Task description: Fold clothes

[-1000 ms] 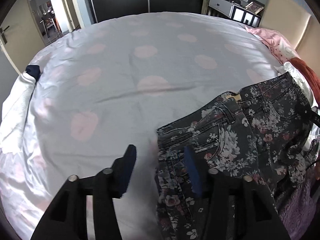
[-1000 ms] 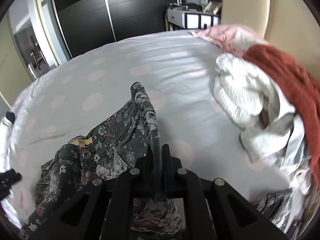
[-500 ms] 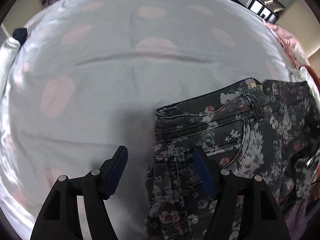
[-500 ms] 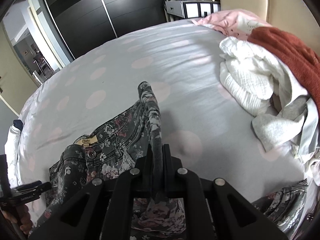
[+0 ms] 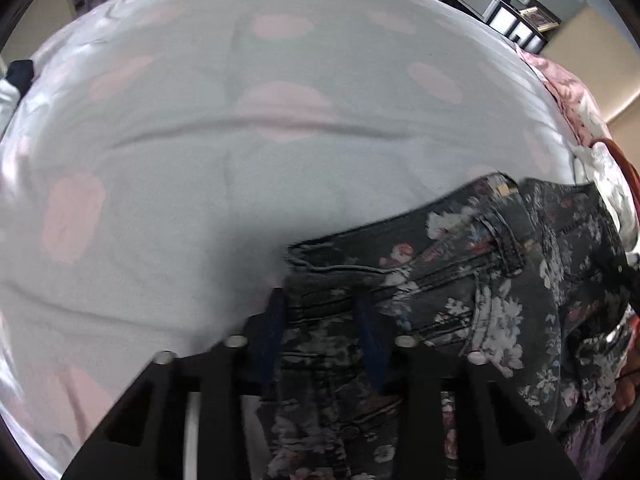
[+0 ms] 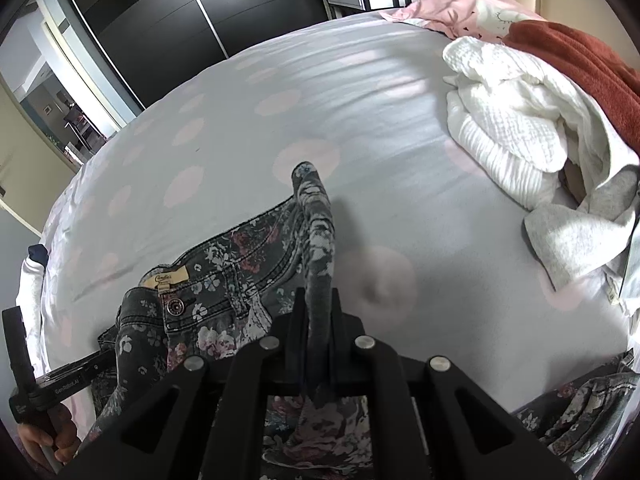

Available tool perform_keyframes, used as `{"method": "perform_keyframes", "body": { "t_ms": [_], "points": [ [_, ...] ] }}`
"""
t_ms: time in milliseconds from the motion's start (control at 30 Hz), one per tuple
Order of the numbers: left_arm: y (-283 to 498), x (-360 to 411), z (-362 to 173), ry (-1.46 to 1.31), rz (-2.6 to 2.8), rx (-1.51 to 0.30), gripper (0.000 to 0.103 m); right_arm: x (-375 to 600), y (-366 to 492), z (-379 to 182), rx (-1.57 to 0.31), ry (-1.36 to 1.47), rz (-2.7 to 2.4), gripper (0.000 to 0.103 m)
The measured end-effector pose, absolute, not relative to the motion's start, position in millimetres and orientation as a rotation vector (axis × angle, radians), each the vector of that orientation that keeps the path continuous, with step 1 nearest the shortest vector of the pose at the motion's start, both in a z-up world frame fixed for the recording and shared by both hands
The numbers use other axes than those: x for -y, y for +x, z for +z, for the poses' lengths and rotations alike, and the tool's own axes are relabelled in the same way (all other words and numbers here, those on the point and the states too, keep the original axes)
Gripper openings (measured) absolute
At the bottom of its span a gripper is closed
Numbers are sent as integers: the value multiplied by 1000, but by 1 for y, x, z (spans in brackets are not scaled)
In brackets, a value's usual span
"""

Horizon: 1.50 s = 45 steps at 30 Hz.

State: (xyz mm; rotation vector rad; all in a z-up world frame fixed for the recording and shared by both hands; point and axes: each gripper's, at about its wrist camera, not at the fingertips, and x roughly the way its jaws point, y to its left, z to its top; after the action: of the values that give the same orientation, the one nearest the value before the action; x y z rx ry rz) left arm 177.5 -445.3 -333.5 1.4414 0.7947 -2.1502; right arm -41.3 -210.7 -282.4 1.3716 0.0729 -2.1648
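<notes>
Dark floral jeans (image 5: 460, 280) lie on the bed, waistband toward the far side, with the tan label and button showing in the right wrist view (image 6: 208, 280). My left gripper (image 5: 322, 308) is open, its blue pads on either side of the waistband's left corner, low over the fabric. My right gripper (image 6: 318, 304) is shut on a raised fold of the jeans' waistband at its right end. The left gripper's body and the hand holding it show at the lower left of the right wrist view (image 6: 44, 384).
The bed sheet (image 5: 200, 160) is pale grey with pink spots. A pile of white, grey and rust-red clothes (image 6: 540, 120) lies at the right, a pink pillow (image 6: 460, 8) behind it. White cloth (image 6: 30, 280) hangs at the left bed edge.
My left gripper has moved forward and right onto the waistband's left corner, and its jaws have narrowed around it. The right gripper keeps its hold and has lifted slightly.
</notes>
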Motion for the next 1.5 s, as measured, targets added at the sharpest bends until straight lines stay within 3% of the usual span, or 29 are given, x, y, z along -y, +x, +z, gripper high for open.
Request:
{"method": "perform_keyframes", "body": {
  "t_ms": [100, 333, 400, 500, 900, 1000, 1367, 1500],
  "points": [
    [186, 454, -327, 1386, -2153, -884, 14, 208, -41, -282, -61, 1374, -2165, 7],
    [196, 458, -314, 1337, -2200, -990, 12, 205, -37, -276, -60, 1368, -2176, 7],
    [197, 467, -329, 1364, -2165, -1113, 14, 205, -34, -273, -67, 1358, -2180, 7],
    [203, 478, -350, 1400, -2083, -1307, 26, 204, -32, -271, -75, 1349, -2183, 7],
    [222, 482, -370, 1382, -1974, -1649, 29, 207, -39, -282, -73, 1402, -2164, 7],
    [227, 480, -365, 1410, -2006, -1582, 29, 208, -41, -285, -73, 1413, -2162, 7],
    [221, 444, -294, 1305, -2186, -890, 12, 201, -45, -286, -49, 1409, -2202, 7],
    [238, 435, -262, 1208, -2255, -817, 10, 196, -34, -268, -84, 1313, -2270, 7]
  ]
}}
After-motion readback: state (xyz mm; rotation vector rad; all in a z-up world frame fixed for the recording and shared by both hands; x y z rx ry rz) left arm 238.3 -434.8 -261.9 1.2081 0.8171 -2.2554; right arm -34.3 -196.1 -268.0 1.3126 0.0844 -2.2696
